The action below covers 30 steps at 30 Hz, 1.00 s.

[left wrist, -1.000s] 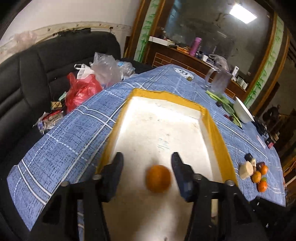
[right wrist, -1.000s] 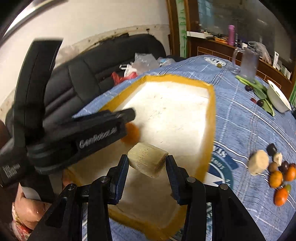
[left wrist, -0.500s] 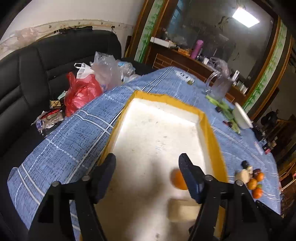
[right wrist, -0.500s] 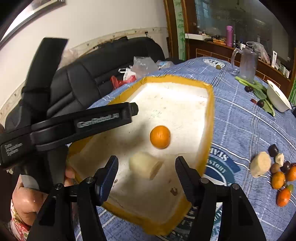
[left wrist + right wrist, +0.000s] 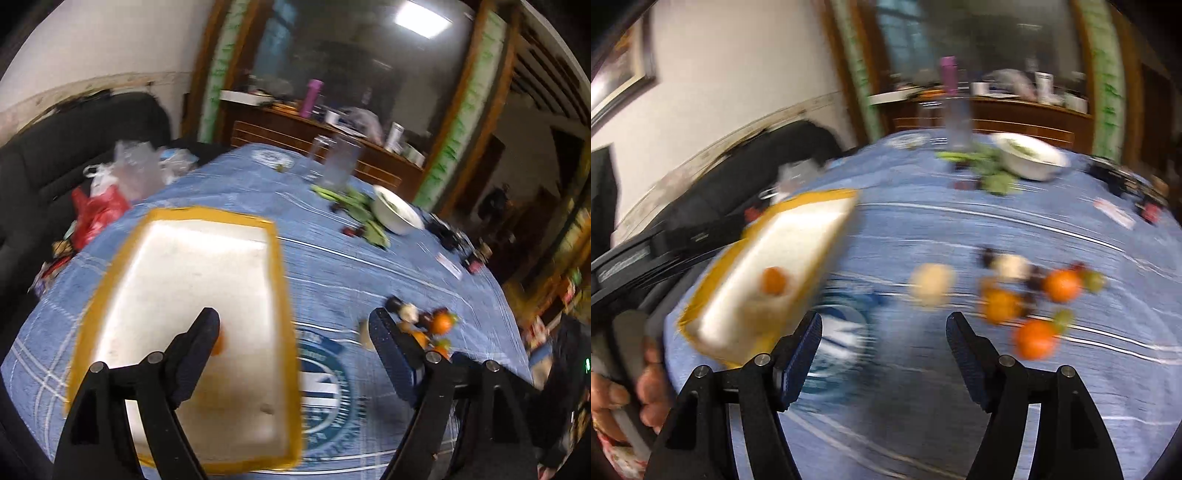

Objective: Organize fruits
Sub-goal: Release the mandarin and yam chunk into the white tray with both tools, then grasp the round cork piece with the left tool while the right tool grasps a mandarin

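Observation:
A white tray with a yellow rim [image 5: 279, 280] [image 5: 816, 199] lies on the blue tablecloth. An orange [image 5: 774, 280] rests in it; in the left wrist view the orange [image 5: 219, 341] peeks out beside the left finger. A pale chunk [image 5: 757, 304] lies blurred next to it. A cluster of loose fruit [image 5: 1034, 295] [image 5: 430, 326] with oranges, a pale round piece [image 5: 931, 284] and dark small fruits sits to the right of the tray. My left gripper [image 5: 291, 332] is open and empty above the tray's right rim. My right gripper [image 5: 882, 338] is open and empty over the cloth, between tray and fruit.
A white bowl [image 5: 397, 214] [image 5: 1030, 158], green vegetables [image 5: 354, 206] and a glass jug [image 5: 338, 162] stand at the far side of the table. Plastic bags [image 5: 110, 192] lie on the black sofa at left. Small dark items [image 5: 458, 247] sit near the right edge.
Both grippers have swung right, away from the tray toward the loose fruit. The orange and the pale chunk stay in the tray, released. Both views are motion-blurred now.

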{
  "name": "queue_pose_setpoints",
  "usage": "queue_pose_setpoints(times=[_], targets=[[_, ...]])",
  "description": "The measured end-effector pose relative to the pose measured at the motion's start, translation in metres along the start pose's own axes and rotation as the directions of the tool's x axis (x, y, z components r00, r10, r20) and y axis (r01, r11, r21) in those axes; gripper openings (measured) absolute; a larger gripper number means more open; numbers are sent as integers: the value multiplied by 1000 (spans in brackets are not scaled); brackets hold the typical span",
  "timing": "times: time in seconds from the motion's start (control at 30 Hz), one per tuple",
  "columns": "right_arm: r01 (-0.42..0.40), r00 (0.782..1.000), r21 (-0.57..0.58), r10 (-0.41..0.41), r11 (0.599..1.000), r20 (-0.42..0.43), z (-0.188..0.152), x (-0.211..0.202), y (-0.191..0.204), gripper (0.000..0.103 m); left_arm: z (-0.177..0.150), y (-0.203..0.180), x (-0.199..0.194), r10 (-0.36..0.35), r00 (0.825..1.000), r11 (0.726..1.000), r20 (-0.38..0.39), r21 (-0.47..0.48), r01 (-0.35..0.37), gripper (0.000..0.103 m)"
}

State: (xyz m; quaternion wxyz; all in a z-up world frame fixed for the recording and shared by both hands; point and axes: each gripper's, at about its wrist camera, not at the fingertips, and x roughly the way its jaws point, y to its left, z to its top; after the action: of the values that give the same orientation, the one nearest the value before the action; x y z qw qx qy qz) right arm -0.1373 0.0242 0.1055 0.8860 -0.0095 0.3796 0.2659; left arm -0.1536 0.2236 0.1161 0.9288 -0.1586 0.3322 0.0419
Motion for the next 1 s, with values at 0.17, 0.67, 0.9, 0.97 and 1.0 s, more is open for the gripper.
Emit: queue_pose_setpoints(times=[0.17,0.67,0.9,0.97,1.0], targets=[[112,994,171,-114,979,1,-6,-21,-87,74,-6,-51,27,-60,996,993,-67,94,66,83],[111,993,369,-92,923,-70,15,15,-161,73,-20,-92,124,-99,984,972,-150,195,127,82],[154,986,342,-121,927,-116,22,52,-157,73,-22,-95,130,-86,987,962,-134,249,117,70],[165,983,332,-128,929,-130,20,57,-158,71,-20,-89,126,-108,986,966,-124,220,134,70],[167,983,329,-130,929,-132,19,59,-159,70,-20,-87,125,-114,986,968,-119,210,137,70]])
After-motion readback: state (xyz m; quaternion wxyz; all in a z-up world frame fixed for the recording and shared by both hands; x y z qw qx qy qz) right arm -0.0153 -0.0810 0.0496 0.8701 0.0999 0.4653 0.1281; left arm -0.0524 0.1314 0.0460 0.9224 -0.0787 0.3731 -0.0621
